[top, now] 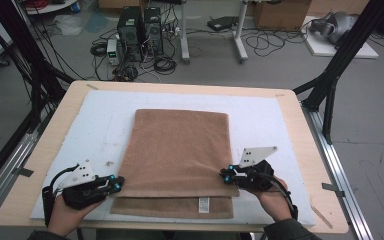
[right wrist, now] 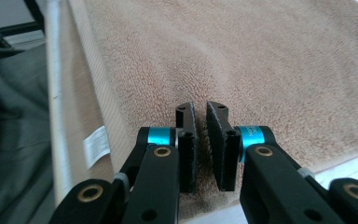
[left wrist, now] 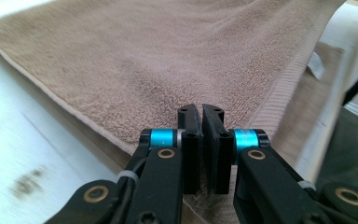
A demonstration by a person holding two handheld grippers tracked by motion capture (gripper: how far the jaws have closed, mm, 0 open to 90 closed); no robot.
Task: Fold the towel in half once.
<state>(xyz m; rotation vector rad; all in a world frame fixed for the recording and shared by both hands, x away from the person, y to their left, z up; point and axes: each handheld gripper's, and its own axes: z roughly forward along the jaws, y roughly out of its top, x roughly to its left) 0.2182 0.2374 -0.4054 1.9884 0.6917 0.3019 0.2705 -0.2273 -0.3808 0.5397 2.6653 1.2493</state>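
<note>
Brown towel (top: pixel 177 155) lies centred on the tabletop (top: pixel 290 107), long axis running away from the person, upper layer's near corners pinched by left gripper (top: pixel 116 186) and right gripper (top: pixel 226 174), one per side, equally near.

The folded brown terry-cloth towel (top: pixel 177 150) has a nubby, matt pile, a flatter ribbed band (left wrist: pixel 279 100) along its hem and a small white fabric label (top: pixel 204 204). It lies on a matt white foam-like pad (top: pixel 97 117) over a pale, smooth wooden tabletop (top: pixel 60 112). The black gripper jaws look like matt plastic with glossy blue metal collars (right wrist: pixel 162 136).
</note>
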